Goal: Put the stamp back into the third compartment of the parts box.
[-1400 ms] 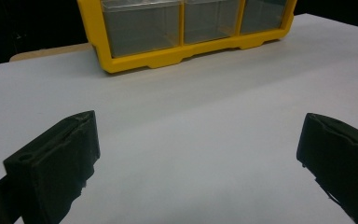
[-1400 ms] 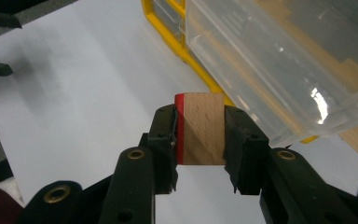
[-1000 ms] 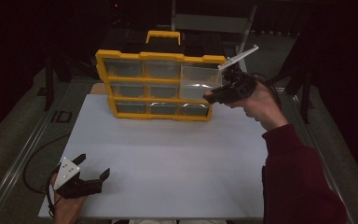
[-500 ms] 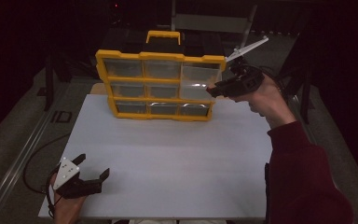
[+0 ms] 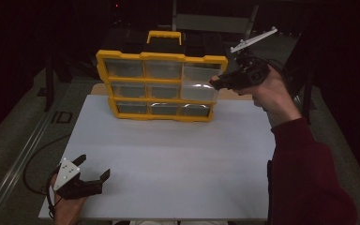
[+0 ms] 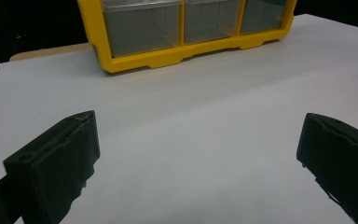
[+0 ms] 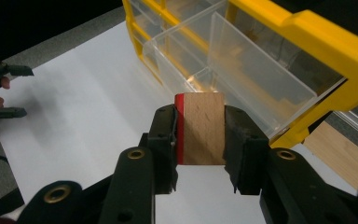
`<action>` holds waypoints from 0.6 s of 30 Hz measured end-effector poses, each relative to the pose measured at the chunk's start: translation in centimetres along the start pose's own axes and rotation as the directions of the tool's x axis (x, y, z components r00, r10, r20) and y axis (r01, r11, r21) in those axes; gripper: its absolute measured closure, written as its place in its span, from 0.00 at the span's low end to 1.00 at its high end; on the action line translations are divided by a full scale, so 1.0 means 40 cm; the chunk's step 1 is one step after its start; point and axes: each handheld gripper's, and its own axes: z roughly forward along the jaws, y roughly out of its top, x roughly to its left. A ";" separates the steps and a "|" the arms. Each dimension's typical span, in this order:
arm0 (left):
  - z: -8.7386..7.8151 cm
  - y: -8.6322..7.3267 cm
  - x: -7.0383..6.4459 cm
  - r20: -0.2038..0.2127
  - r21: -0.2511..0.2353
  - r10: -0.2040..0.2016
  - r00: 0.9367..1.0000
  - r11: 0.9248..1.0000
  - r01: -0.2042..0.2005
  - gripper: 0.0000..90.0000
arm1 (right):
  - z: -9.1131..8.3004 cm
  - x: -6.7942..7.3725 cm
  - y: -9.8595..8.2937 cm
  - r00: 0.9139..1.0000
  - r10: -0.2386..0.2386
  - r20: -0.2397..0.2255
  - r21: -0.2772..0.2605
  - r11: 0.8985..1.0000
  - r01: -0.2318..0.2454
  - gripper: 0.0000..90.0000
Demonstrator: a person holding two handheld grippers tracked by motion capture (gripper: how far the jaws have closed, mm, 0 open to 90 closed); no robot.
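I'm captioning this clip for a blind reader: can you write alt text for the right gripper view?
The right gripper clamps a wooden block with a red edge between its black jaws, just in front of an open clear drawer of a yellow organizer. Beyond lies the white table, with the left gripper at its far edge.

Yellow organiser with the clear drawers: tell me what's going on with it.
A person works at the white table. The right gripper is shut on a small wooden block with a red edge, holding it at an open clear drawer of the upright yellow plastic organiser. The left gripper rests open near the table's front corner, holding nothing.
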 end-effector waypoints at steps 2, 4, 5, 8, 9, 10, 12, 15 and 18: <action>0.000 0.000 0.000 0.001 0.000 0.000 1.000 1.000 0.000 0.00 | -0.001 -0.001 0.005 1.000 0.003 0.005 -0.001 1.000 -0.003 0.73; 0.000 0.000 0.000 0.001 0.002 0.003 1.000 1.000 -0.003 0.00 | -0.003 -0.003 0.010 1.000 0.005 0.007 -0.011 1.000 -0.005 0.73; 0.000 0.000 0.000 0.000 0.001 0.000 1.000 1.000 0.000 0.00 | -0.004 -0.004 0.012 1.000 0.010 0.009 -0.013 1.000 -0.010 0.73; 0.000 0.000 0.000 0.000 -0.001 -0.001 1.000 1.000 0.001 0.00 | -0.003 -0.010 0.019 1.000 0.018 0.011 -0.022 1.000 -0.018 0.73; 0.000 0.000 0.000 0.000 -0.001 -0.001 1.000 1.000 0.001 0.00 | -0.002 -0.011 0.020 1.000 0.021 0.012 -0.023 1.000 -0.021 0.73; 0.000 0.000 0.001 0.000 -0.002 -0.002 1.000 1.000 0.002 0.00 | -0.001 -0.012 0.022 1.000 0.023 0.014 -0.022 0.999 -0.023 0.73; 0.000 0.000 0.001 0.000 -0.001 -0.001 1.000 1.000 0.001 0.00 | 0.001 -0.014 0.025 0.999 0.027 0.019 -0.026 0.999 -0.027 0.73; 0.000 0.000 0.001 0.000 -0.001 -0.001 1.000 1.000 0.001 0.00 | 0.001 -0.017 0.030 0.999 0.036 0.022 -0.036 0.999 -0.035 0.73; 0.000 0.000 0.002 0.000 -0.001 -0.002 1.000 1.000 0.002 0.00 | 0.002 -0.021 0.035 0.999 0.041 0.033 -0.042 0.998 -0.040 0.73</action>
